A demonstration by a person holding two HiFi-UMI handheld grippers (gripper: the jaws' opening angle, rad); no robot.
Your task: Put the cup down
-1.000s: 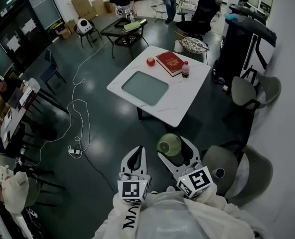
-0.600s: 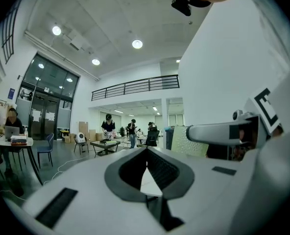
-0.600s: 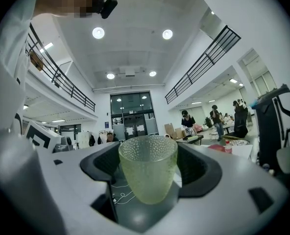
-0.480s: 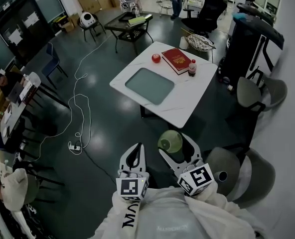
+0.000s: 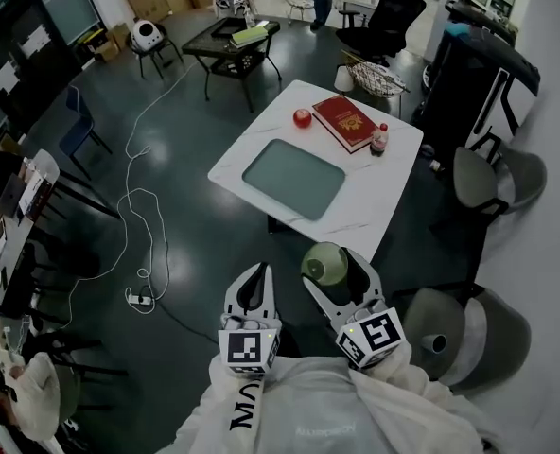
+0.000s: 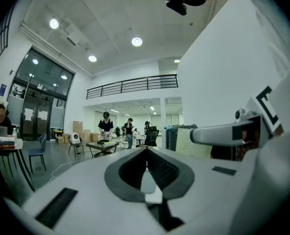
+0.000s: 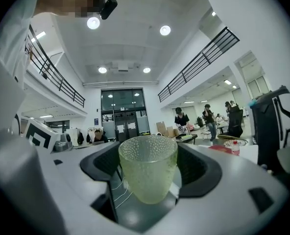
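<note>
A pale green textured glass cup (image 5: 323, 264) (image 7: 148, 168) is held upright between the jaws of my right gripper (image 5: 336, 270) (image 7: 150, 173), which is shut on it, above the dark floor just short of the white table's (image 5: 379, 192) near edge. My left gripper (image 5: 253, 289) (image 6: 146, 173) hangs beside it to the left, jaws shut and holding nothing. On the table lie a grey-green mat (image 5: 293, 178), a red book (image 5: 348, 121), a red apple (image 5: 302, 117) and a small bottle (image 5: 378, 139).
Grey chairs (image 5: 493, 180) (image 5: 469, 329) stand right of the table. A white cable (image 5: 143, 206) snakes across the floor at left. A dark low table (image 5: 233, 41) and several people stand farther back; a black unit (image 5: 469, 64) is at the upper right.
The table has drawn nearer and shifted right in the head view. Both grippers keep their pose, the right one still holding the cup.
</note>
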